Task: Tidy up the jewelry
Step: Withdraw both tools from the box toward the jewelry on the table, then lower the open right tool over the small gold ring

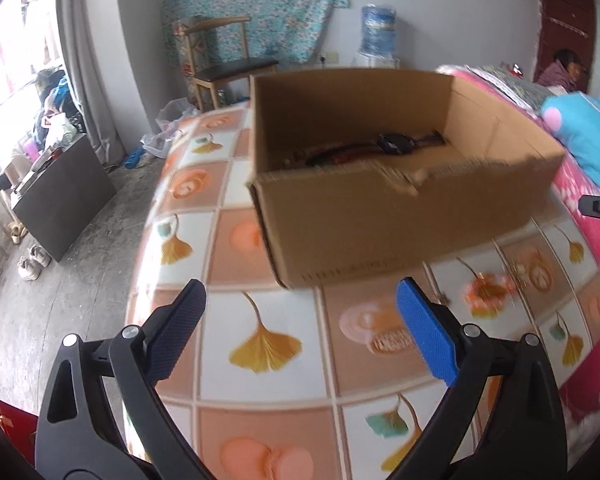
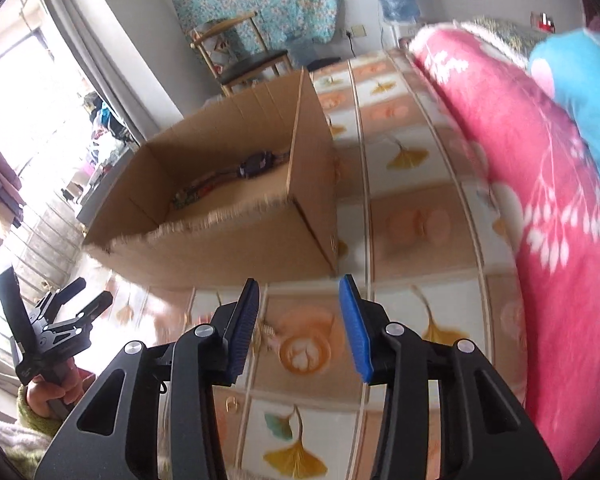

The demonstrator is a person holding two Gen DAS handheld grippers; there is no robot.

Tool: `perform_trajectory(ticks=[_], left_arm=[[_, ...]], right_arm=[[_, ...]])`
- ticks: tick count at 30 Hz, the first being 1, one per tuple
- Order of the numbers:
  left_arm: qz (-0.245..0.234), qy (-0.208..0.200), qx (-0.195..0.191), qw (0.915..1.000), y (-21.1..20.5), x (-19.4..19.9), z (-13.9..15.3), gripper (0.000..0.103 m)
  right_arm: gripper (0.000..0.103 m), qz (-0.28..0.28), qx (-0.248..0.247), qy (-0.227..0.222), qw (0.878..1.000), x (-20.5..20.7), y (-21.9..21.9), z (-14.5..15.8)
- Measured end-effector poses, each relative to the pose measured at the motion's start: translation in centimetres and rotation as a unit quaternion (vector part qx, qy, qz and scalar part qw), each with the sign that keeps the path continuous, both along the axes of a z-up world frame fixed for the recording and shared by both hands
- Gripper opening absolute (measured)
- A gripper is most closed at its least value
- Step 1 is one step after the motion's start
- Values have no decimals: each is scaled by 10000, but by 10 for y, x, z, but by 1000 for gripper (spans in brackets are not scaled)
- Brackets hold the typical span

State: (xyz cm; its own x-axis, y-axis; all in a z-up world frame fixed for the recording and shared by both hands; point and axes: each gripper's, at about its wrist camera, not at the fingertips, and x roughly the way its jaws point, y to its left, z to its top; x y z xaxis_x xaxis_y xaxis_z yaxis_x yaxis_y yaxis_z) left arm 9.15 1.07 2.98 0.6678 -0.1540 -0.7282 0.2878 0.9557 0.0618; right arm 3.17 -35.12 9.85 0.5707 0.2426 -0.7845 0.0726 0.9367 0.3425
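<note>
An open cardboard box (image 1: 400, 216) stands on the patterned bed cover; it also shows in the right wrist view (image 2: 220, 248). Inside lie a dark watch (image 1: 396, 143) and some strap-like or beaded pieces (image 1: 328, 156), also visible in the right wrist view as the watch (image 2: 256, 166) and the pieces (image 2: 192, 194). My left gripper (image 1: 300, 320) is open and empty, in front of the box. My right gripper (image 2: 300, 320) is open and empty, short of the box's right corner. A small pale trinket (image 2: 270, 332) lies on the cover between the right fingers.
A pink quilt (image 2: 540, 200) and a blue cushion (image 1: 584, 136) lie to the right of the box. A wooden chair (image 1: 224, 64), a dark cabinet (image 1: 60, 204) and shoes (image 1: 34, 262) stand on the floor to the left. A person (image 1: 564, 70) sits at far right.
</note>
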Motion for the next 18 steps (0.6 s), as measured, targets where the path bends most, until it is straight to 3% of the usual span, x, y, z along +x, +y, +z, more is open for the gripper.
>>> perform_trajectory(ticks=[7, 12, 18], left_arm=[[-269, 509, 55, 9983, -15, -26, -31, 92], [-336, 607, 444, 9966, -27, -35, -48, 93], [-264, 774, 449, 9956, -29, -36, -57, 93]], right_arm=[[41, 474, -9, 587, 9971, -26, 35, -35], [41, 859, -284, 609, 9940, -35, 62, -44], [41, 1166, -754, 545, 9888, -34, 87, -49]])
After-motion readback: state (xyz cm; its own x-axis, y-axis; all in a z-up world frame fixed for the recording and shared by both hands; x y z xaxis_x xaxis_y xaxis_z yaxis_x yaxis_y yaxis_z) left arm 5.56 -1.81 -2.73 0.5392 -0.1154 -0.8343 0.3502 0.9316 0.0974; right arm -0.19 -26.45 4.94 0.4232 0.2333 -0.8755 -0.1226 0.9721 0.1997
